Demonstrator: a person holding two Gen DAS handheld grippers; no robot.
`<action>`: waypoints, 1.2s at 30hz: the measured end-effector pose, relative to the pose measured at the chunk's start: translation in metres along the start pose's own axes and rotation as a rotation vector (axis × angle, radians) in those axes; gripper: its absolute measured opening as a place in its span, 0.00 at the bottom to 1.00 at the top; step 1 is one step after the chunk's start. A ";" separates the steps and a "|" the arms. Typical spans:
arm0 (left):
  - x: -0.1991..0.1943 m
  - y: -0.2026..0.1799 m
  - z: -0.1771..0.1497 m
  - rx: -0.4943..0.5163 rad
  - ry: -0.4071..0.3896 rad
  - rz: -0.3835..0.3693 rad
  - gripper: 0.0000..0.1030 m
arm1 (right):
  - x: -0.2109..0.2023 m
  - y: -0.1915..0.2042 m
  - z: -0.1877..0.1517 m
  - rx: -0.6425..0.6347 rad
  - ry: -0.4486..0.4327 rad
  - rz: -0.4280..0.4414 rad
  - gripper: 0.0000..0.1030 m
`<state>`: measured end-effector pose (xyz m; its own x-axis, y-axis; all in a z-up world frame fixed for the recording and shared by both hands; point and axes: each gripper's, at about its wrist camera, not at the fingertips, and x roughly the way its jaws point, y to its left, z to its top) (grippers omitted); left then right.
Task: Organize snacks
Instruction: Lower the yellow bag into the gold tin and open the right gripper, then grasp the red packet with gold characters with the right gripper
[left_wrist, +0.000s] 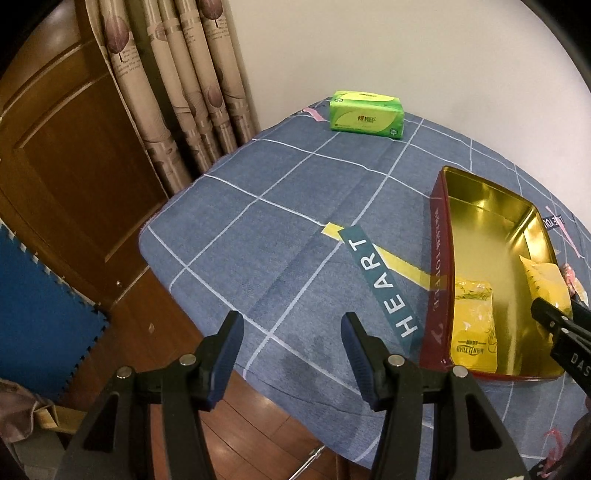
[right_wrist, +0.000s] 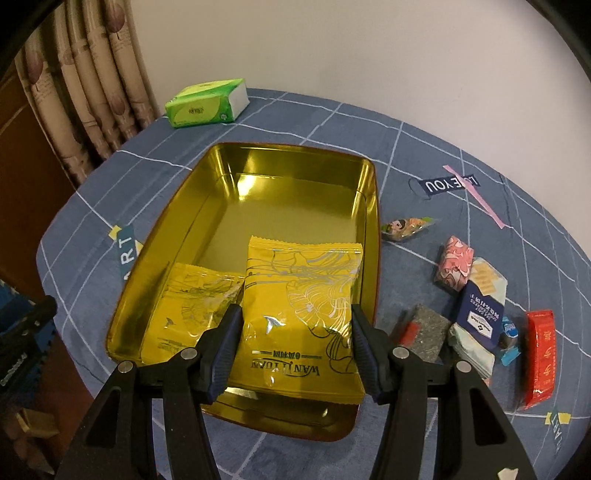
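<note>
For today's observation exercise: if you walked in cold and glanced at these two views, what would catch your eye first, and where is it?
The shiny gold tin in the middle of the blue checked tablecloth stands out first, with the right gripper holding a bright yellow packet over its near end beside a second yellow packet. Next comes the green tissue pack at the table's far edge, then the loose snacks right of the tin.

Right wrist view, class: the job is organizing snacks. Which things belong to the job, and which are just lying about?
Belonging to the job:
- gold tin
- yellow packet between the right hand-held gripper fingers
- second yellow packet in the tin
- loose snacks beside the tin

Just lying about:
- green tissue pack
- curtain
</note>
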<state>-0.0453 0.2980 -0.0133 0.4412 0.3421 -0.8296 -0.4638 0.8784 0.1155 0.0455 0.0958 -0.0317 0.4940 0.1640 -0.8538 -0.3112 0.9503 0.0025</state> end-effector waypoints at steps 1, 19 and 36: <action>0.000 0.000 0.000 0.001 0.001 0.000 0.55 | 0.001 0.001 0.000 -0.004 0.000 -0.004 0.51; 0.000 -0.003 -0.001 0.010 0.012 -0.013 0.55 | 0.015 0.004 -0.004 -0.011 0.046 0.012 0.55; -0.002 -0.003 -0.001 0.025 -0.002 0.003 0.55 | -0.049 -0.052 -0.003 -0.001 -0.104 -0.008 0.63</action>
<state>-0.0452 0.2940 -0.0123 0.4419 0.3452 -0.8280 -0.4458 0.8855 0.1312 0.0348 0.0372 0.0085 0.5782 0.1827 -0.7952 -0.3072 0.9516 -0.0047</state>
